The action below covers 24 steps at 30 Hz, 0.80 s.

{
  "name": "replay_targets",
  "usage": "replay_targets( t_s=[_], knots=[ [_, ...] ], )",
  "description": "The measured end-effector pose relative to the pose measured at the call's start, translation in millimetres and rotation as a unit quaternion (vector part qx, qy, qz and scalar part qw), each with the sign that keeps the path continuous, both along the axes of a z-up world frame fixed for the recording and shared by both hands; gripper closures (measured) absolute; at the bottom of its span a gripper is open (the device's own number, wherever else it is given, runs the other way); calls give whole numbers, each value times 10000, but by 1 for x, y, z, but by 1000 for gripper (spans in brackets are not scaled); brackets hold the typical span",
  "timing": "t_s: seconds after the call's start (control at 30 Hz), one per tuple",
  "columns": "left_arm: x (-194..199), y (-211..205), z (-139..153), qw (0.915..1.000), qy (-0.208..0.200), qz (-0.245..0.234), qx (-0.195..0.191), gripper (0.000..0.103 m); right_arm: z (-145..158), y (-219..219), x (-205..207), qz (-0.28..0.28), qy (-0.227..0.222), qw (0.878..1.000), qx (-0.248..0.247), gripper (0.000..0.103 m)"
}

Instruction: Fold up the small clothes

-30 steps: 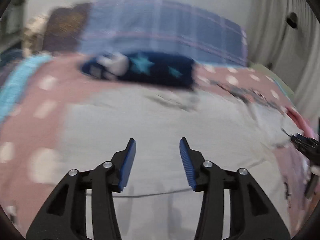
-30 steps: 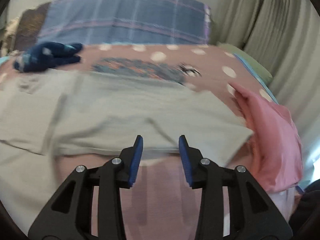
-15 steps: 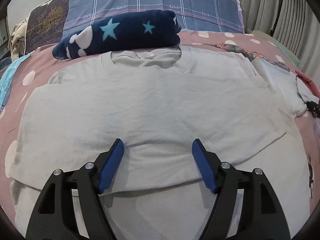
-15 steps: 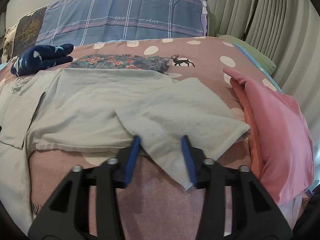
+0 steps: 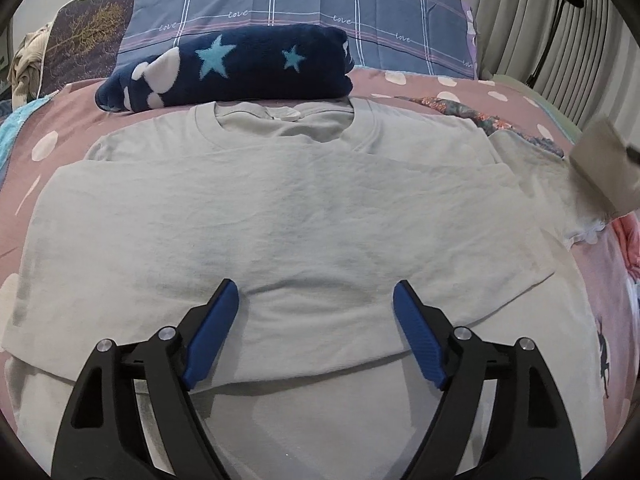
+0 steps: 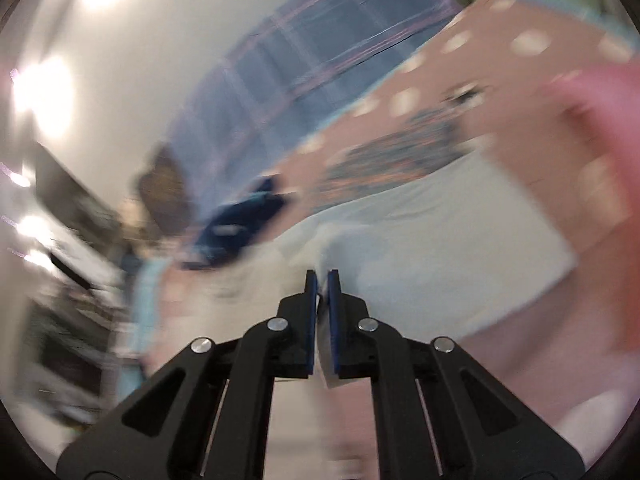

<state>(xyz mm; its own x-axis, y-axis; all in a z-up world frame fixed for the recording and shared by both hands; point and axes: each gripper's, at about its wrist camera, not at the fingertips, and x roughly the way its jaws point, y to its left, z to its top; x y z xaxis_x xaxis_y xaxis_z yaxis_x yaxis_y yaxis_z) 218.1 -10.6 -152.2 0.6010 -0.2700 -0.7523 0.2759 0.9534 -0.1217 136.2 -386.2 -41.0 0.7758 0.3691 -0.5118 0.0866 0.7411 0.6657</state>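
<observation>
T-shirt (image 5: pixel 280 220) corner in right claw (image 6: pixel 321 280)

right wrist view motion-blurred, sleeve (image 5: pixel 600 168) smeared (edge-cropped)

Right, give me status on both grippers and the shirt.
Left gripper opening, empty, over the grey T-shirt. Right gripper shut on its sleeve. Nothing in the way.

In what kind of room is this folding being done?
Most likely a bedroom: the grey T-shirt lies on a bed with a pink dotted cover, a blue checked pillow behind, and curtains beside it.
</observation>
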Motion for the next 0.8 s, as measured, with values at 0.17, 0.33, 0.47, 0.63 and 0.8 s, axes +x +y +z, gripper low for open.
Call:
replay_targets(
  t_s=[0.17, 0.33, 0.47, 0.63, 0.8],
  knots=[
    [0, 13, 2, 9987, 27, -12, -503, 22, 10, 84, 37, 976, -249, 9936, 513, 98],
    [1, 28, 1, 9940, 92, -22, -1093, 22, -24, 161, 76, 1564, 111, 9859, 585, 97],
    [-1, 32, 3, 9908, 24, -80, -1349, 22, -58, 197, 91, 1802, 513, 9823, 34, 86],
    [-7, 30, 11, 9855, -38, -425, -1642, 22, -64, 195, 62, 1811, 378, 9777, -996, 69],
    [-2, -7, 17, 9858, 170, -935, -1381, 22, -66, 175, 15, 1711, 260, 9593, -2230, 62]
  ],
)
